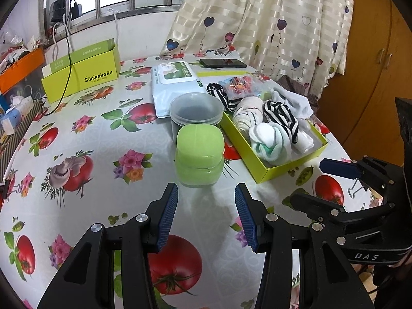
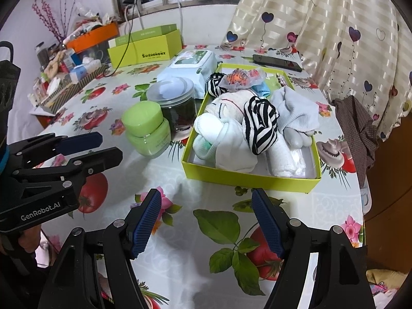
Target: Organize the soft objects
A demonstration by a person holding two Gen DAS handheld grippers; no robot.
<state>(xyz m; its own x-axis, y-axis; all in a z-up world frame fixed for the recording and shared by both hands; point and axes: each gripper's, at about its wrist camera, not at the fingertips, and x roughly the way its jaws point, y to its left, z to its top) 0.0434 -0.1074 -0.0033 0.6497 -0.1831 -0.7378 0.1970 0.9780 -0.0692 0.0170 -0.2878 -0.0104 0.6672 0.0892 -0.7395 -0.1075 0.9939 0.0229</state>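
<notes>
A shallow lime-green box (image 2: 247, 179) (image 1: 260, 166) on the table holds several rolled socks: white ones (image 2: 226, 139) (image 1: 270, 141), black-and-white striped ones (image 2: 260, 126) (image 1: 280, 117), a grey-white one (image 2: 296, 110) and a clear packet with orange print (image 2: 242, 77) (image 1: 240, 86). My left gripper (image 1: 206, 193) is open and empty, just in front of a green jar (image 1: 198, 152). My right gripper (image 2: 206, 200) is open and empty, just in front of the box's near wall. Each gripper shows in the other's view, the right (image 1: 340, 167) and the left (image 2: 85, 141).
A clear lidded jar (image 2: 175, 103) (image 1: 195, 110) stands behind the green jar (image 2: 146, 128). A wet-wipes pack (image 2: 193, 64), a phone (image 2: 276, 62), a lime box lid (image 2: 144, 49) with a cable and an orange box (image 2: 92, 37) lie farther back. A curtain (image 2: 322, 25) hangs at the right.
</notes>
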